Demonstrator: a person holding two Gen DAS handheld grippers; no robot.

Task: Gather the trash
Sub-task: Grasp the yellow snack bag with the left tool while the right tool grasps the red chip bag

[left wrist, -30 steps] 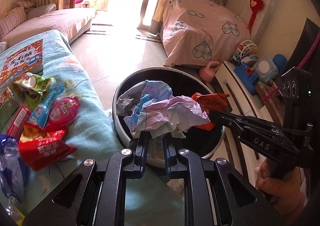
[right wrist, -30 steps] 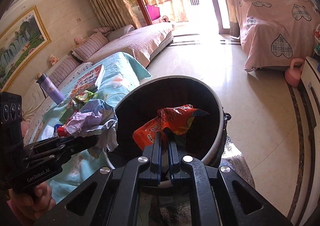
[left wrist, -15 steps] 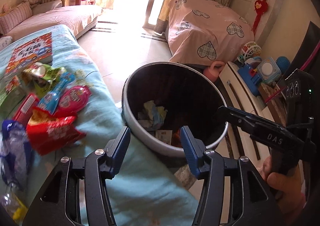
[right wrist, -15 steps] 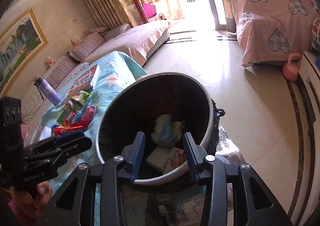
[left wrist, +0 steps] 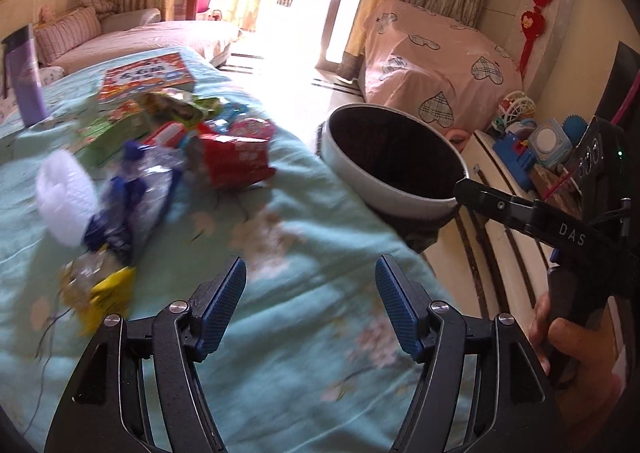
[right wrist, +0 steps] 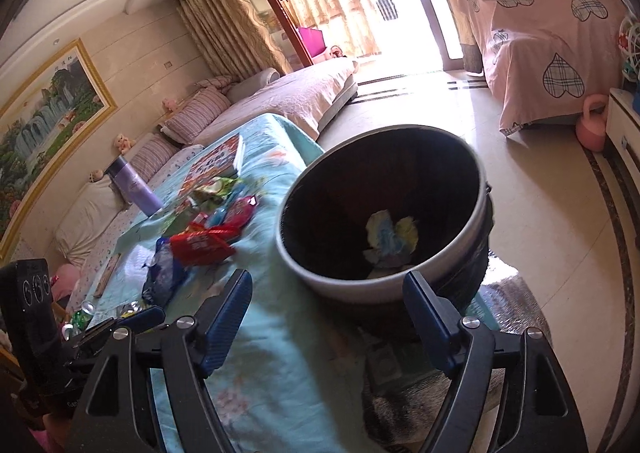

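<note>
Wrappers on the cloth, bin beside it
Both left gripper (left wrist: 310, 305) and right gripper (right wrist: 328, 319) have just been opening, empty; trash bin (right wrist: 308, 273) at twelve o'clock, wrapper pile (left wrist: 236, 157) at ten.

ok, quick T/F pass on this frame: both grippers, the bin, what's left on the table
1. Both grippers are empty. True: the left gripper and the right gripper have just been opening and nothing sits between the jaws.
2. The trash bin is empty. False: crumpled paper lies inside it.
3. The red snack bag is in the bin. False: it lies on the table's teal cloth among other wrappers.
4. A purple bottle stands upright on the table. True.
5. The left gripper is over the bin. False: it is over the cloth, with the bin ahead and to its right.
</note>
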